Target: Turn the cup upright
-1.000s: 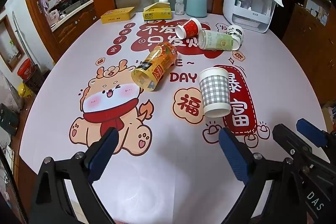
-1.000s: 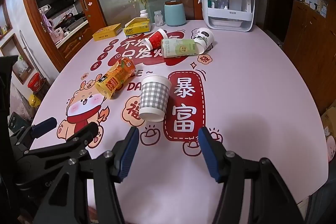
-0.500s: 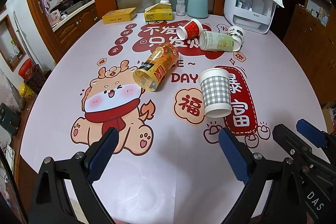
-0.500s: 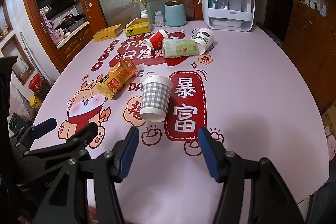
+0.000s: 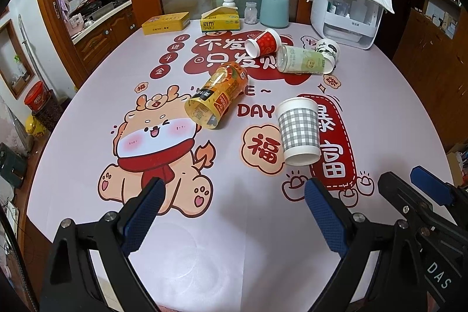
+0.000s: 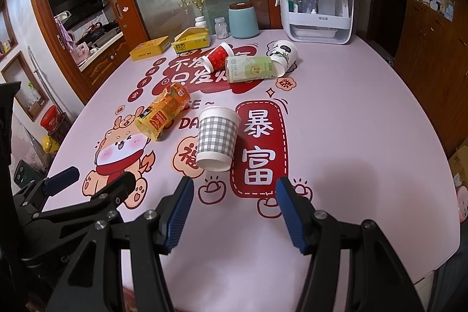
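A grey-checked paper cup [image 5: 298, 133] lies on its side on the pink printed table [image 5: 87, 107], base toward me; it also shows in the right wrist view [image 6: 217, 135]. An orange cup [image 5: 218, 94] lies on its side to its left. Further back lie a red cup [image 5: 263, 43], a pale green cup [image 5: 304, 64] and a panda-print cup [image 5: 329, 48]. My left gripper [image 5: 234, 209] is open and empty, near the front of the table. My right gripper [image 6: 234, 209] is open and empty, a little short of the checked cup.
At the table's far edge stand a white covered organiser [image 5: 348, 10], a teal canister [image 5: 274, 9], two small jars [image 5: 251, 16], a yellow tissue box [image 5: 220, 21] and a yellow tin [image 5: 165, 24]. Wooden cabinets stand beyond the right edge [image 6: 433, 28].
Both views have crept slightly forward toward the cups. Nothing on the table has moved and both grippers stay open.
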The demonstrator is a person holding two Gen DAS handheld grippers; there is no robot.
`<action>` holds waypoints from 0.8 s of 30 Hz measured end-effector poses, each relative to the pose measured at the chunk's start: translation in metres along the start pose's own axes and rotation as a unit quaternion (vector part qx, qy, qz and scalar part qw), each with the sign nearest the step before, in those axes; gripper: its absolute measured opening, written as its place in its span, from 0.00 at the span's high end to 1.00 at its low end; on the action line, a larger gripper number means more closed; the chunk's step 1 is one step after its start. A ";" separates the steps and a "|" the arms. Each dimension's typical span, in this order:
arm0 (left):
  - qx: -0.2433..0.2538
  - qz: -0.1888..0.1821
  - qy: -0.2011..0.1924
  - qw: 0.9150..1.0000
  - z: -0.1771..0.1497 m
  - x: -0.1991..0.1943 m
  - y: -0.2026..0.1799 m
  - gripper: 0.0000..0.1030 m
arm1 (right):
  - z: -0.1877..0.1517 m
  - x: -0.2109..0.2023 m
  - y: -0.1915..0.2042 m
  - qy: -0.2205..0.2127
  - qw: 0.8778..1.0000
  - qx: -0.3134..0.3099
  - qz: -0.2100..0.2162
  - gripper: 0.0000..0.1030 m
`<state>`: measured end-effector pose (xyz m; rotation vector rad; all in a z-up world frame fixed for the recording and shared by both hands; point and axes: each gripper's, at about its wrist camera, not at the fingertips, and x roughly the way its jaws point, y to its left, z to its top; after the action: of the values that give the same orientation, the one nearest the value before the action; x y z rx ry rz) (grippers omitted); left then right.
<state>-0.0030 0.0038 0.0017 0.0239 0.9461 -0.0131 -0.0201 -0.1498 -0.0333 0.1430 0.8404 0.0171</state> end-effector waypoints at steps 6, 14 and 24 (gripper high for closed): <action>0.000 0.000 0.000 1.000 0.000 0.000 0.000 0.08 | 0.002 0.001 0.002 0.000 1.000 -0.001 -0.001 0.43; 0.000 -0.001 0.000 1.000 0.001 -0.003 0.001 0.08 | 0.002 0.001 0.002 0.001 1.000 -0.001 -0.001 0.43; -0.001 -0.001 -0.001 1.000 0.003 -0.005 0.002 0.08 | 0.002 0.000 0.001 0.001 1.000 -0.001 -0.001 0.43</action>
<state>-0.0039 0.0062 0.0078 0.0216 0.9437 -0.0152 -0.0181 -0.1492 -0.0317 0.1413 0.8419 0.0167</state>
